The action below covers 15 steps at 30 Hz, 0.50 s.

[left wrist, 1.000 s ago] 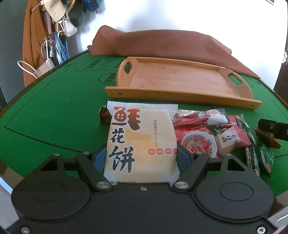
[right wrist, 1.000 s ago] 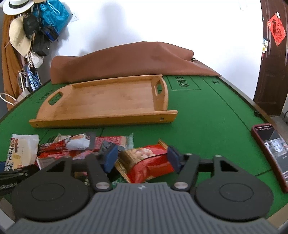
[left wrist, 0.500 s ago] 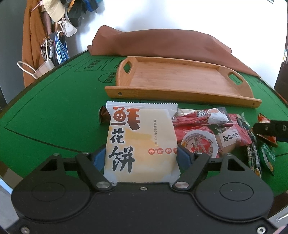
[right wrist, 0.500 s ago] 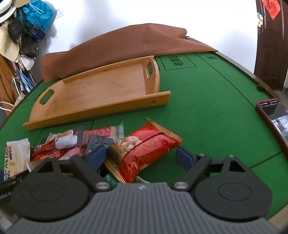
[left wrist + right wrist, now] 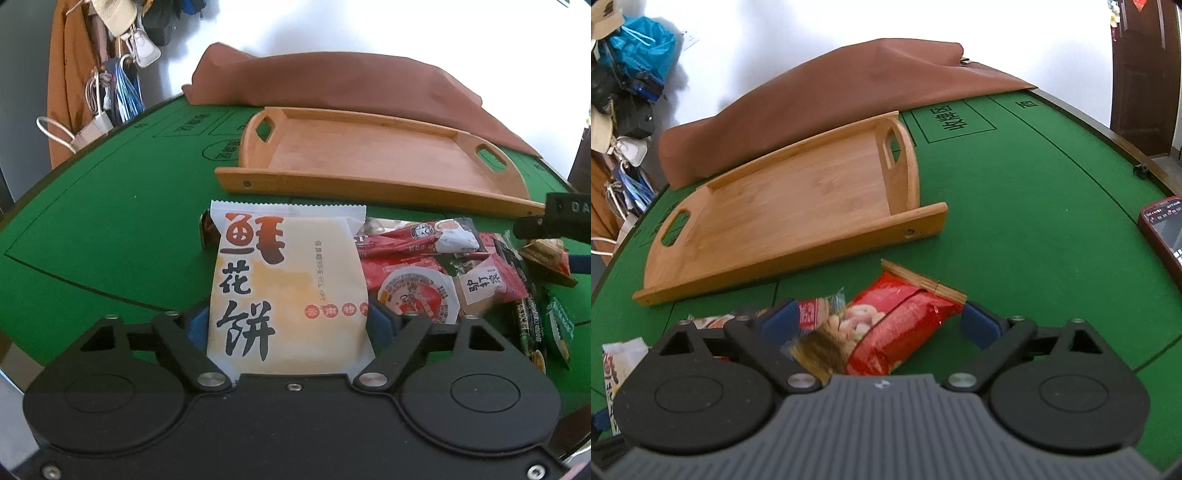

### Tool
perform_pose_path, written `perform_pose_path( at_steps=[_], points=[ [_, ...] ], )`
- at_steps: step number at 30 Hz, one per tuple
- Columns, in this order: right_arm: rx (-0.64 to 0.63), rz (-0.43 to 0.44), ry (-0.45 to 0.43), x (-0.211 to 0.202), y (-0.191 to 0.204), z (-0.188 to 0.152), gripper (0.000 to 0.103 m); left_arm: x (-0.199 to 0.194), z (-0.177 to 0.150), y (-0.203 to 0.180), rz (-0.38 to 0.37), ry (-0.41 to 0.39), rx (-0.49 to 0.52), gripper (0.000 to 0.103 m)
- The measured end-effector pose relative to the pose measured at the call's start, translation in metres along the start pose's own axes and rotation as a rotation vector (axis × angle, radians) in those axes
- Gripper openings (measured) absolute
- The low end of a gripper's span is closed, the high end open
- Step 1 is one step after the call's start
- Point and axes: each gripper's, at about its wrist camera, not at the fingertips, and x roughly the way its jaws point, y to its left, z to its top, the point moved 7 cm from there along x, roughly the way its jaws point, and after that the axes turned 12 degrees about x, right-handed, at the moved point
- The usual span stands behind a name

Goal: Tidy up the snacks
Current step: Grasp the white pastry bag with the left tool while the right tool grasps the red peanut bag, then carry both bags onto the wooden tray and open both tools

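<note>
Left tool (image 5: 286, 325) clamped on one white pastry packet (image 5: 286, 280); right tool (image 5: 881, 323) spread wide around one glossy red crinkly bag (image 5: 905, 325), pads apart from it. One smooth wooden tray (image 5: 369, 162) with two cut-out handles, on green felt worktop (image 5: 110, 229), beyond heap of foil snacks (image 5: 436, 273).
</note>
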Motion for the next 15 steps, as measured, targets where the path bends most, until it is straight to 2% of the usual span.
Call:
perform_pose_path(
  at_steps=[1,3,5,10,11,12,13,15],
  points=[
    [-0.003,-0.003,-0.001,0.001,0.001,0.0,0.096,0.0,0.0,-0.001,0.001,0.0,0.006,0.076],
    [-0.022,-0.018,-0.007,0.001,0.002,0.0,0.086,-0.001,0.0,0.0,-0.008,-0.003,0.0,0.076],
    [-0.047,-0.032,-0.018,0.0,0.003,-0.001,0.069,-0.003,0.0,0.001,-0.018,-0.006,-0.008,0.075],
    [-0.101,-0.02,-0.014,-0.003,0.006,-0.004,0.062,-0.012,0.004,0.005,-0.016,-0.032,-0.012,0.075],
    [-0.109,-0.014,-0.014,-0.004,0.007,-0.004,0.057,-0.014,0.006,0.006,-0.015,-0.039,-0.012,0.075],
    [-0.115,-0.011,-0.014,-0.006,0.008,-0.004,0.056,-0.016,0.007,0.006,-0.015,-0.045,-0.012,0.075],
    [-0.119,-0.008,-0.014,-0.007,0.009,-0.004,0.046,-0.019,0.008,0.007,-0.016,-0.052,-0.011,0.075],
    [-0.121,-0.003,-0.013,-0.009,0.01,-0.003,0.047,-0.022,0.012,0.008,-0.015,-0.065,-0.008,0.075]
  ],
)
